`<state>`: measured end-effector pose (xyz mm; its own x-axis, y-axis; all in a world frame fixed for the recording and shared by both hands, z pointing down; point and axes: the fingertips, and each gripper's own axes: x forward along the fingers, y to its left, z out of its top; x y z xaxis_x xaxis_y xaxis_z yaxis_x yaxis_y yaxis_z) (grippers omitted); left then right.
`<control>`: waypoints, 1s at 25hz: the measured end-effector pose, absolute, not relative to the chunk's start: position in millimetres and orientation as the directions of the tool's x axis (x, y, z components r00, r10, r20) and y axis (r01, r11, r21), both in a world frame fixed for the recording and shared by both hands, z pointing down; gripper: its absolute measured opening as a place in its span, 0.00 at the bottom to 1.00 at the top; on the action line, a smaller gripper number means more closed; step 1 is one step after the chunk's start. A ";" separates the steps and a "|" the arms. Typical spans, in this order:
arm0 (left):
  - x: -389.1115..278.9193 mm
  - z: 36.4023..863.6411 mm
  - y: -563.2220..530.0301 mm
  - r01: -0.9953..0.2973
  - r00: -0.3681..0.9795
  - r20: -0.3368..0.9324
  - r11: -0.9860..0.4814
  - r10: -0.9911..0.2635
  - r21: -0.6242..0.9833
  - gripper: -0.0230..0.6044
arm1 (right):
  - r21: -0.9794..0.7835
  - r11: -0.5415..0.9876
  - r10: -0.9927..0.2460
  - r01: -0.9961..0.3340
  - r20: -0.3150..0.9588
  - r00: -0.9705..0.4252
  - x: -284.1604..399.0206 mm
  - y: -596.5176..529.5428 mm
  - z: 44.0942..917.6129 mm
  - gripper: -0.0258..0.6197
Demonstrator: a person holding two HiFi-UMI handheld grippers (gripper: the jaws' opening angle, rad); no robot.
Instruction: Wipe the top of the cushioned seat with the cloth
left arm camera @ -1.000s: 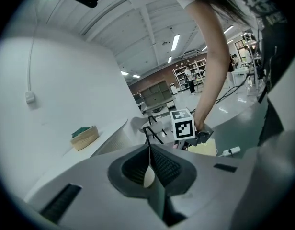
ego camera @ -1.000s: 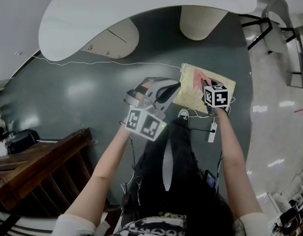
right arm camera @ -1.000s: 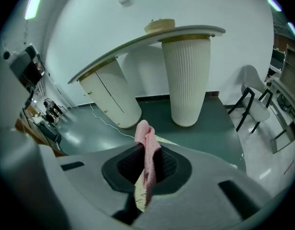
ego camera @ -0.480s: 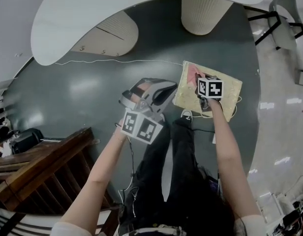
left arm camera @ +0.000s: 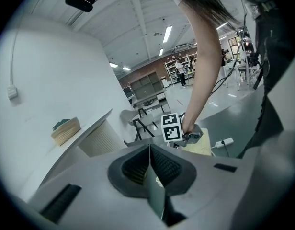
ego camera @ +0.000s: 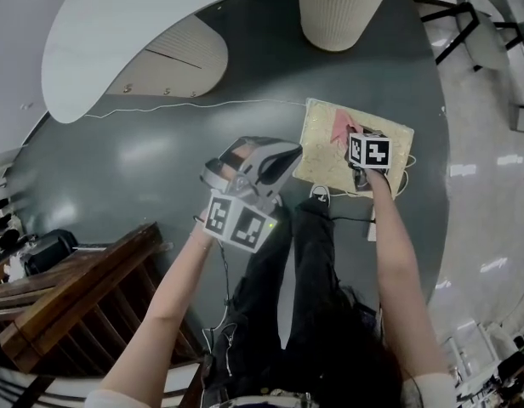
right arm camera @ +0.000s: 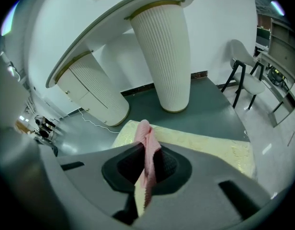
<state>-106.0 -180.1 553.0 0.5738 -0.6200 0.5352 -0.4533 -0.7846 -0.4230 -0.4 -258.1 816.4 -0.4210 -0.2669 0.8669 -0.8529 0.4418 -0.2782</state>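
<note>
The cushioned seat point(ego camera: 390, 143) is a pale yellow square pad low over the dark green floor. A pink cloth point(ego camera: 339, 128) lies bunched on it. My right gripper point(ego camera: 354, 145), under its marker cube, is shut on the cloth and presses it onto the seat's top. In the right gripper view the cloth point(right arm camera: 146, 140) stands pinched between the jaws of the right gripper point(right arm camera: 146, 169), with the seat point(right arm camera: 209, 145) just beyond. My left gripper point(ego camera: 283, 158) hovers left of the seat, shut and empty. The left gripper point(left arm camera: 150, 164) looks toward the seat point(left arm camera: 201, 148).
A white ribbed pedestal point(ego camera: 340, 11) stands just beyond the seat, a second one point(ego camera: 173, 62) to the left, both under a white tabletop point(ego camera: 143, 19). A white cable point(ego camera: 185, 107) crosses the floor. A black-legged chair point(right arm camera: 248, 83) is at right. Wooden furniture point(ego camera: 75, 296) is lower left.
The right gripper has slid the cloth a short way across the seat, first toward its middle, then back to the right. The left gripper has stayed about where it was.
</note>
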 end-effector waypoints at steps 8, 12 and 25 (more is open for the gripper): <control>-58.6 557.6 -174.7 -0.390 0.633 0.540 -0.831 -0.555 -0.396 0.05 | -0.180 0.343 -0.317 -0.922 0.902 -0.294 114.0 -259.0 815.6 0.06; -38.3 559.0 -175.4 -0.354 0.653 0.548 -0.851 -0.522 -0.389 0.05 | -0.141 0.272 -0.336 -0.952 0.913 -0.232 172.3 -260.1 813.5 0.06; -13.5 559.3 -174.2 -0.331 0.672 0.549 -0.865 -0.497 -0.378 0.05 | -0.101 0.237 -0.376 -0.966 0.908 -0.187 236.3 -244.4 797.4 0.06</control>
